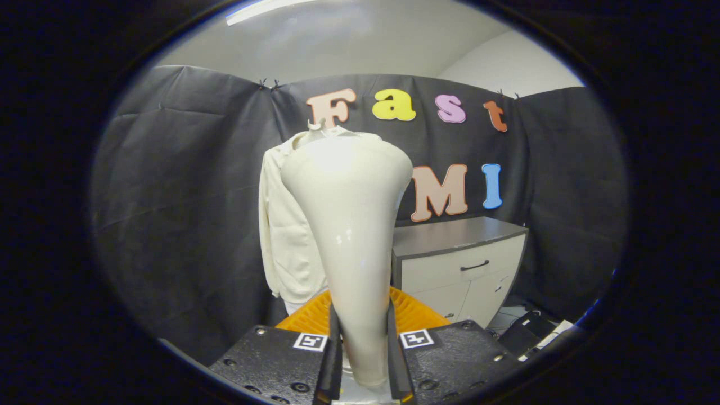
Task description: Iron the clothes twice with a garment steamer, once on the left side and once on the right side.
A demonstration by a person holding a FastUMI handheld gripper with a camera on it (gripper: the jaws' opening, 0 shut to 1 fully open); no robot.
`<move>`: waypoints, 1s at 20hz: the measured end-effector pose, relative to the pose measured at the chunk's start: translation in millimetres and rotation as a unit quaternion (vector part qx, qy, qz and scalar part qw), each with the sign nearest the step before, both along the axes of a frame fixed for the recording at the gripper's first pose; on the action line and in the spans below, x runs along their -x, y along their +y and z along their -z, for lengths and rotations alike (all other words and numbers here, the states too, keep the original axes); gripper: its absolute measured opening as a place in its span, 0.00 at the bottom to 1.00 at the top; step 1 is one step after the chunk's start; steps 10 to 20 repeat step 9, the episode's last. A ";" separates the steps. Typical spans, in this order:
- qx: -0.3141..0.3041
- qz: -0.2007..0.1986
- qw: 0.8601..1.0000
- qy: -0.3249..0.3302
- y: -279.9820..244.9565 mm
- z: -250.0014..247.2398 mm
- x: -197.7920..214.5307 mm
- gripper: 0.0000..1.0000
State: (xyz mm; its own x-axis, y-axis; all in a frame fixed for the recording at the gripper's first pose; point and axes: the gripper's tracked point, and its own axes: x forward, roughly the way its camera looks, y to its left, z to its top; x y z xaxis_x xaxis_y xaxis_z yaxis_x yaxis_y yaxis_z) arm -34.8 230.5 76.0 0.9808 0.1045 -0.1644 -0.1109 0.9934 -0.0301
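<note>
grey-topped cabinet (458, 259) beside orange basket (413, 315)

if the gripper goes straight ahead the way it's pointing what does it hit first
Most likely the cream shirt hanging beyond the steamer that the gripper fingers clamp; the steamer's head would touch first, though depth is hard to judge.

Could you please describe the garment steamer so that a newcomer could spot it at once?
Start at the white garment hanging on the black wall. In front of it, the garment steamer stands upright, clamped between the tongs. It is glossy and hard, flaring wide on top.
</note>
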 end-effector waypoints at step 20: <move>0.002 -0.003 1.000 -0.030 -4.6 -17.1 11.2 0.33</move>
